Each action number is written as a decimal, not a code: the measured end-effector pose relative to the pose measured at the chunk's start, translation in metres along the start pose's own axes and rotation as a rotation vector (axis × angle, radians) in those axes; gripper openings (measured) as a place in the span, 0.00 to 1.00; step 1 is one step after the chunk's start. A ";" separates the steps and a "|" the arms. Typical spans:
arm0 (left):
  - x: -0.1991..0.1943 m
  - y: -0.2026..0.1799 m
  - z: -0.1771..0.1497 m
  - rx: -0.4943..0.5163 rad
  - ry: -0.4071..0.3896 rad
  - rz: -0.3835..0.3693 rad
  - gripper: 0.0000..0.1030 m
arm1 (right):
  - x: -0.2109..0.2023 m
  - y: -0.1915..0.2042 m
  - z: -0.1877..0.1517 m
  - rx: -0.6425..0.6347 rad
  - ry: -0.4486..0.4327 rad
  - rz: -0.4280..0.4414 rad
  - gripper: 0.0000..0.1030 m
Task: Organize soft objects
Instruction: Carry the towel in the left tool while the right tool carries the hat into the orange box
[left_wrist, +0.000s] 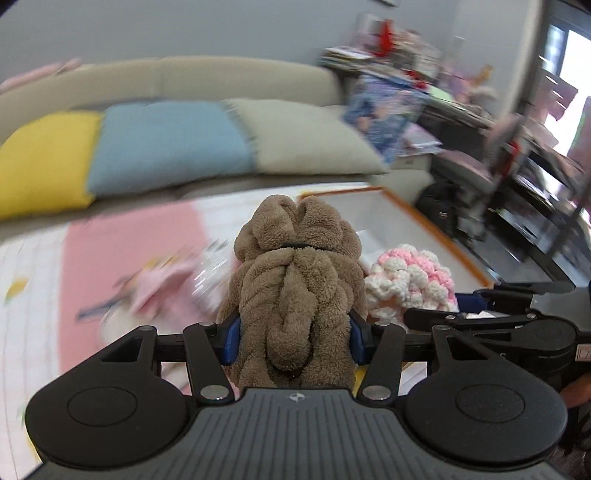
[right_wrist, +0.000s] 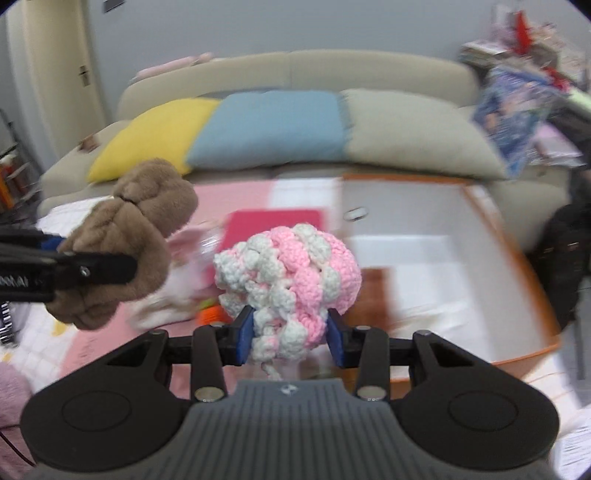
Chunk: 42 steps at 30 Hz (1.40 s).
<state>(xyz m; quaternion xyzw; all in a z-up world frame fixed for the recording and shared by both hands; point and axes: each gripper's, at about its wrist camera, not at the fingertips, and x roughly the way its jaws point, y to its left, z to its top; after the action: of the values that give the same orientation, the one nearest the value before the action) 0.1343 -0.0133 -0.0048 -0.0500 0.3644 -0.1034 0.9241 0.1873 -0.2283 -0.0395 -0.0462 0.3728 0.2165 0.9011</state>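
Fingers of the left gripper are clenched on a brown plush roll, bound near its top by a dark band; it is held clear of the surface beneath. Fingers of the right gripper are clenched on a pink-and-white crocheted bundle, likewise carried aloft. Both items are seen side by side, the brown roll to the left, above a pink-and-white mat. A white tray with an orange rim lies ahead and to the right, before a sofa with cushions. The carrying step is judged to be in hand. A move over the tray, lowering and release is judged to be called for next, though the intended destination cannot be confirmed.
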 end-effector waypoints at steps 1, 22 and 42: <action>0.006 -0.009 0.010 0.017 0.004 -0.031 0.60 | -0.004 -0.011 0.004 -0.002 -0.003 -0.027 0.39; 0.195 -0.150 0.092 0.298 0.282 -0.173 0.60 | 0.057 -0.160 0.027 -0.049 0.336 -0.161 0.41; 0.233 -0.148 0.068 0.316 0.452 -0.143 0.73 | 0.114 -0.172 0.027 -0.087 0.514 -0.114 0.57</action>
<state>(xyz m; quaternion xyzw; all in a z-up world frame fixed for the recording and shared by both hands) 0.3245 -0.2091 -0.0852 0.0935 0.5362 -0.2326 0.8060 0.3491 -0.3363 -0.1123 -0.1593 0.5766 0.1623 0.7847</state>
